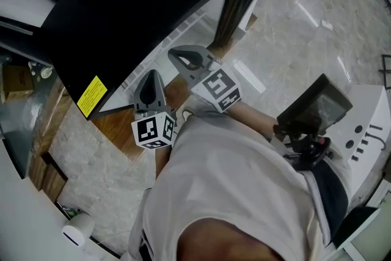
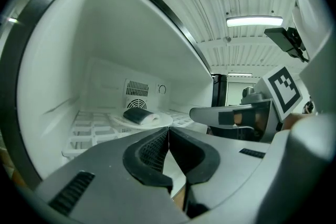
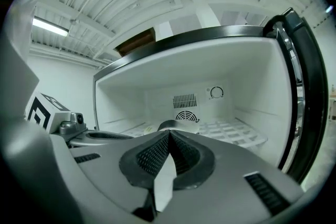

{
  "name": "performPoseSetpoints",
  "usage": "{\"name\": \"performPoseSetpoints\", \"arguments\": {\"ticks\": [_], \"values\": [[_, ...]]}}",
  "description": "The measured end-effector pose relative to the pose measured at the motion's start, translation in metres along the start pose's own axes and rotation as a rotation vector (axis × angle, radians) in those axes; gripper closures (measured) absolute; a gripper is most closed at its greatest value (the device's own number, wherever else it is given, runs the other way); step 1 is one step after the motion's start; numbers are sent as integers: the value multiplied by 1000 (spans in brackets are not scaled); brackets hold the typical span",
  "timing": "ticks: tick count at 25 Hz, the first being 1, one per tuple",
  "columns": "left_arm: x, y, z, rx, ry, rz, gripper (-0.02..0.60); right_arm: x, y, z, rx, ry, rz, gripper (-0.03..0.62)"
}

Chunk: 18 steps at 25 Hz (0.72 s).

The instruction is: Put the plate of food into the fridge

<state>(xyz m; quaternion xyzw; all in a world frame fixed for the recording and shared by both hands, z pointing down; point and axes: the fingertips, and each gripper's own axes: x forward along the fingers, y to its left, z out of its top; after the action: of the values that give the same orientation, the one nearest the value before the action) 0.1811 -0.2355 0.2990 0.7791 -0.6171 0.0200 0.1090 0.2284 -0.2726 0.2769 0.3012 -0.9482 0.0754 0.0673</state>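
The round white plate (image 2: 152, 122) with its dark slab of food (image 2: 137, 114) sits on the white wire shelf (image 2: 86, 131) inside the open white-lined fridge (image 2: 105, 44), so the placing looks done. The left gripper (image 2: 168, 131) and the right gripper (image 3: 169, 134) hang at the opening with jaws pressed together on nothing, since nothing is left to carry.

The fridge (image 1: 122, 9) is glossy black outside, smooth white plastic inside; the floor (image 1: 293, 40) looks polished stone.

Plate (image 2: 157, 121): white, round, lying level on the wire shelf (image 2: 86, 131) inside the fridge (image 2: 105, 44).
Food (image 2: 137, 114): one dark slab with a pale end, resting on the plate.
Fridge: door open, white interior, dark outer rim. The plate sits near the back wall, at 6 o'clock from the fan grille (image 2: 137, 88).
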Motion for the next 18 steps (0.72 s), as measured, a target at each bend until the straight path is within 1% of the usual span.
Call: {"name": "performPoseSetpoints", "arguments": {"ticks": [5,13,15,18], "values": [[-1,-4,-1,0,-4,-4,563,-8,8,2,-20,-27,10,576],[-1,-3,-1,-26,-15,2,563,-14,8,-10,-12,-9,8,576],[-1,-5,-3,6,-7,-2,563,-13,11,-10,-19,-11,19,576],[0,-11,-7,76,8,-7,563,-13,19,-13,-26,-7,49,576]]}}
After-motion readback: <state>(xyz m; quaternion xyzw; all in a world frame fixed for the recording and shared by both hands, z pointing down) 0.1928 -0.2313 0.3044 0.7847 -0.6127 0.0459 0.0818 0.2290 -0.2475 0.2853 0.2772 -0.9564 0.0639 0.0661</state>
